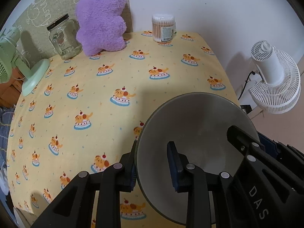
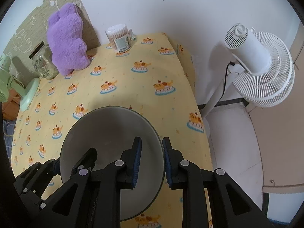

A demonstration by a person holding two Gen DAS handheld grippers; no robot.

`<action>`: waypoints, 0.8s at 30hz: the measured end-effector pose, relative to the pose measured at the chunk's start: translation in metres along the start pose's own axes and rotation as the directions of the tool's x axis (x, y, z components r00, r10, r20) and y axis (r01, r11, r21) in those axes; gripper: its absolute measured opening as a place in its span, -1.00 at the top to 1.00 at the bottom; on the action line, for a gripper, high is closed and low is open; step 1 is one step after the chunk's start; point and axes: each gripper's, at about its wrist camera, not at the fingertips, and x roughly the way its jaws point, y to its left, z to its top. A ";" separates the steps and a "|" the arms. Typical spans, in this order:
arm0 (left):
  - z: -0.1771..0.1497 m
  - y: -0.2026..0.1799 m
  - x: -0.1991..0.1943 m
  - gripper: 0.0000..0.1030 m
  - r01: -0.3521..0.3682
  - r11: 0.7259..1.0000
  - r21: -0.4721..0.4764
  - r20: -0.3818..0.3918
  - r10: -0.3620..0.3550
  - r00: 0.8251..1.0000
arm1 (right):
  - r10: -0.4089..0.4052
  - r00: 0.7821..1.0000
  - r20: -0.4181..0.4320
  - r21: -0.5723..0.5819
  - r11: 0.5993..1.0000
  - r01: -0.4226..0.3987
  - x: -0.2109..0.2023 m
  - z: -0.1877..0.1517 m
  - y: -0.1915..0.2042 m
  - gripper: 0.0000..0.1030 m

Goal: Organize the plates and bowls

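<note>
Both claws are seen clamped on one grey bowl: the left claw is closed over the rim on its own side, one pad outside the wall and one inside, and the right claw is closed the same way over the opposite rim. The bowl is held between them over the near right part of the desk, whose yellow cake-print cloth is seen beneath it; whether its base touches the cloth cannot be told. For the step in hand, a level lift is judged best: both grips should be kept equally firm and raised together, so that the bowl is not tipped or twisted out of one pad. One bowl is counted, and no plate is visible. Farther out, one glass jar, one purple plush, one tub of cotton swabs, one green fan and one white fan are counted.
</note>
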 end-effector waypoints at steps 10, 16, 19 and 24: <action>-0.015 0.010 -0.030 0.48 0.006 1.000 -0.003 0.024 -0.006 1.000 | -0.005 1.000 0.003 0.000 1.000 0.005 -0.028 -0.017 0.009 0.50; -0.020 0.024 -0.056 0.48 0.019 1.000 -0.004 0.057 -0.019 0.998 | -0.008 0.999 0.035 -0.016 1.000 0.009 -0.054 -0.022 0.022 0.50; -0.025 0.031 -0.071 0.48 0.018 1.000 0.006 0.076 -0.018 0.997 | -0.019 0.999 0.050 -0.022 1.000 0.020 -0.070 -0.028 0.031 0.50; -0.034 0.049 -0.091 0.48 0.037 0.999 0.015 0.094 -0.038 0.995 | -0.029 0.997 0.077 -0.025 0.999 0.031 -0.095 -0.040 0.049 0.50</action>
